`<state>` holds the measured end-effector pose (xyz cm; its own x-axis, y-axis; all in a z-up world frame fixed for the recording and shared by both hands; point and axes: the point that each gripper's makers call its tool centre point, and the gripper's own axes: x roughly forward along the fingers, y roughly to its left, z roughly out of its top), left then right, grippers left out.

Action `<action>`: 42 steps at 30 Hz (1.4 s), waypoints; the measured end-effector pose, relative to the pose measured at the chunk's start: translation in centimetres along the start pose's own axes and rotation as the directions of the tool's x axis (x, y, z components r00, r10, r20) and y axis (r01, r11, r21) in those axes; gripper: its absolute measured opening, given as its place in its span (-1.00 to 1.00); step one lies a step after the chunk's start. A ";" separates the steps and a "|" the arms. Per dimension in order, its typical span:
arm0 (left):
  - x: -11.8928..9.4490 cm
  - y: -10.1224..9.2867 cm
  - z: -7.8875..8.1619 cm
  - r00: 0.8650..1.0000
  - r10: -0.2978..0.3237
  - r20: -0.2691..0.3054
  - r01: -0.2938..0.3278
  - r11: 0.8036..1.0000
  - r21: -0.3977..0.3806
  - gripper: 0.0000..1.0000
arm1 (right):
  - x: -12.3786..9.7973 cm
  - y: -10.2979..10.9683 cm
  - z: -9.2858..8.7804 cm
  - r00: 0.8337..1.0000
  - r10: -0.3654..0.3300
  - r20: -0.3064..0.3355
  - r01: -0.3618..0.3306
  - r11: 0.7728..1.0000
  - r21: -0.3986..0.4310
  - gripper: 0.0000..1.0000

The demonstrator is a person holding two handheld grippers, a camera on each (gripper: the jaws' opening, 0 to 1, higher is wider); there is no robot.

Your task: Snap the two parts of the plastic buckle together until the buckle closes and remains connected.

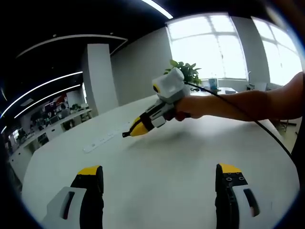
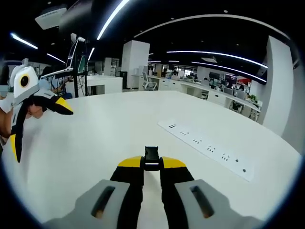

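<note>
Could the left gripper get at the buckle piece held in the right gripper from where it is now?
Probably yes. The left gripper is open, and bare white table lies between it and the right gripper, which is shut on the black buckle piece protruding past its fingers.

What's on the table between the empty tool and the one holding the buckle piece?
Nothing. In the left gripper view, bare white table lies between the open left tool and the right tool. The buckle piece shows in the right gripper view.
</note>
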<state>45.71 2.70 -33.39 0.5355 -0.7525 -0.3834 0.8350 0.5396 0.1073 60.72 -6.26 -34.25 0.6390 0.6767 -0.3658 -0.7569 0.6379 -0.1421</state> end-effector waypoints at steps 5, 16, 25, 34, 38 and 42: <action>0.0 0.0 0.0 1.000 0.001 0.001 -0.001 1.000 0.000 0.99 | 0.2 -0.1 -0.3 1.000 0.002 -0.004 -0.002 1.000 0.004 -0.77; -0.1 0.0 0.1 1.000 0.000 0.002 0.000 1.000 0.003 0.99 | 0.3 -0.3 -0.4 1.000 0.013 -0.011 -0.013 1.000 -0.008 -0.77; -0.1 0.0 0.1 1.000 0.000 0.003 0.000 1.000 0.002 0.99 | 0.4 -0.2 -1.0 1.000 0.020 -0.022 -0.020 1.000 0.001 -0.77; 0.0 -0.2 -0.2 1.000 -0.008 -0.018 0.008 1.000 -0.027 0.99 | 0.5 -0.3 -1.3 0.999 0.020 -0.028 -0.020 1.000 0.004 -0.77; -0.1 -0.1 -0.3 1.000 -0.002 -0.021 0.002 0.999 -0.037 0.99 | 0.6 -0.3 -1.5 0.999 0.024 -0.035 -0.024 1.000 0.008 -0.77; -0.1 0.0 -0.3 1.000 0.001 -0.022 -0.002 0.999 -0.038 0.99 | 0.6 -0.2 -1.7 0.999 0.025 -0.039 -0.024 1.000 0.010 -0.77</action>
<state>45.61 2.93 -33.63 0.5337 -0.7432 -0.4035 0.8285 0.5553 0.0732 60.99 -6.58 -36.02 0.6143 0.6771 -0.4051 -0.7706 0.6251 -0.1238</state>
